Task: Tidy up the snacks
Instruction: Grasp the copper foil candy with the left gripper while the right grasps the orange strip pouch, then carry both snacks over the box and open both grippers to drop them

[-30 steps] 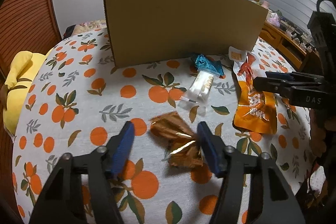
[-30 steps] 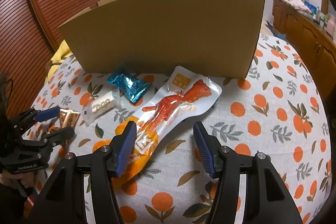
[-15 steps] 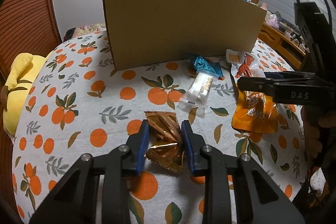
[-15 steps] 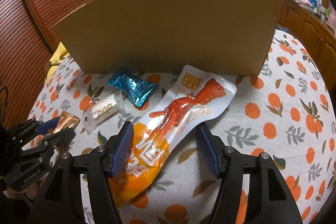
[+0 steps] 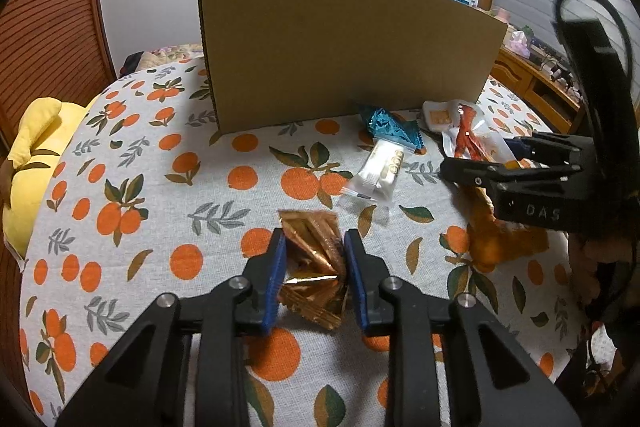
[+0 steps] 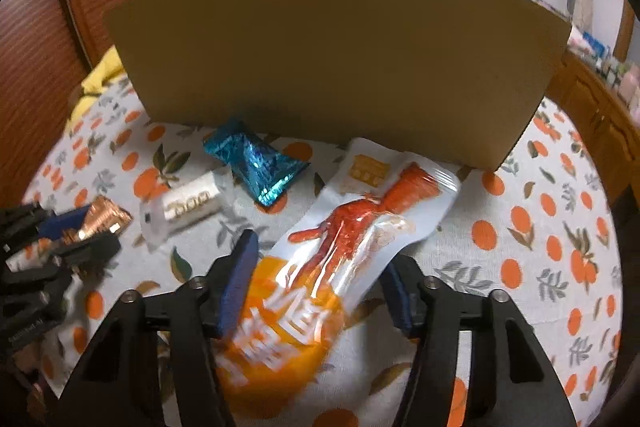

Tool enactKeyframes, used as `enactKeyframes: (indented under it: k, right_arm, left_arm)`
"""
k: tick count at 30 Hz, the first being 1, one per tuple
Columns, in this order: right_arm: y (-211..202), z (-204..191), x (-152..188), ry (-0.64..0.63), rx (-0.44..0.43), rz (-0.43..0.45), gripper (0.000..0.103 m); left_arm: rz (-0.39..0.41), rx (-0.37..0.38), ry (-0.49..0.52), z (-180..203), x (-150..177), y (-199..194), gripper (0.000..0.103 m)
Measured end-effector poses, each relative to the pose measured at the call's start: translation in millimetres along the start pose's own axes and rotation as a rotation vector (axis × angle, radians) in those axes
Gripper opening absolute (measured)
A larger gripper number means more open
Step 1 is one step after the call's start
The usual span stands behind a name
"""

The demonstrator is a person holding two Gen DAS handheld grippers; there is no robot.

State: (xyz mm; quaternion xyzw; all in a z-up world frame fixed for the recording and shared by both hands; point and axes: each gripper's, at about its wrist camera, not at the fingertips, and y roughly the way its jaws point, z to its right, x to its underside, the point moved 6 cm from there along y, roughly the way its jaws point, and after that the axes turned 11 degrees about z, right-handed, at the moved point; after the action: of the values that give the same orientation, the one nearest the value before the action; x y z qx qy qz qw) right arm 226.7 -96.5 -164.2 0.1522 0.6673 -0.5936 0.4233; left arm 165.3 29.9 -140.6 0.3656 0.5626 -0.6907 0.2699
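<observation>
The left gripper [image 5: 314, 269] is pinched on the crinkly gold snack [image 5: 312, 259], bottom center of its own view. The right gripper [image 6: 320, 287] sits wide around the long orange pouch [image 6: 320, 275], not squeezing it. Only the right view shows the pouch's full print; both show the blue packet [image 6: 256, 163] and white packet [image 6: 188, 207] mid-frame, below the cardboard box [image 6: 332, 55].

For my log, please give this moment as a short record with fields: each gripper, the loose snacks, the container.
left gripper: shut on bronze foil packet
right gripper: open, straddling orange-and-white pouch
loose snacks: blue foil packet, clear-wrapped white bar, on the orange-print tablecloth
container: cardboard box, standing behind the snacks
</observation>
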Motion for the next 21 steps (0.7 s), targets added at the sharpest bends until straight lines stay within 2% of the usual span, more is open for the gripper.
enactKeyframes:
  k: [5,13,21]
  right_arm:
    - [-8,0,6,-0.008,-0.024,0.002,0.041]
    - [-24,11,17,0.048,-0.081,0.005,0.038]
    - [-38,18,16,0.078,-0.093,0.039,0.037]
  left_arm:
    - [0.001,0.002,-0.003,-1,0,-1,0.026]
    - [0.008,0.01,-0.008,-1,0,-1,0.023]
    - [0.017,0.012,-0.009,-1,0,-3,0.023]
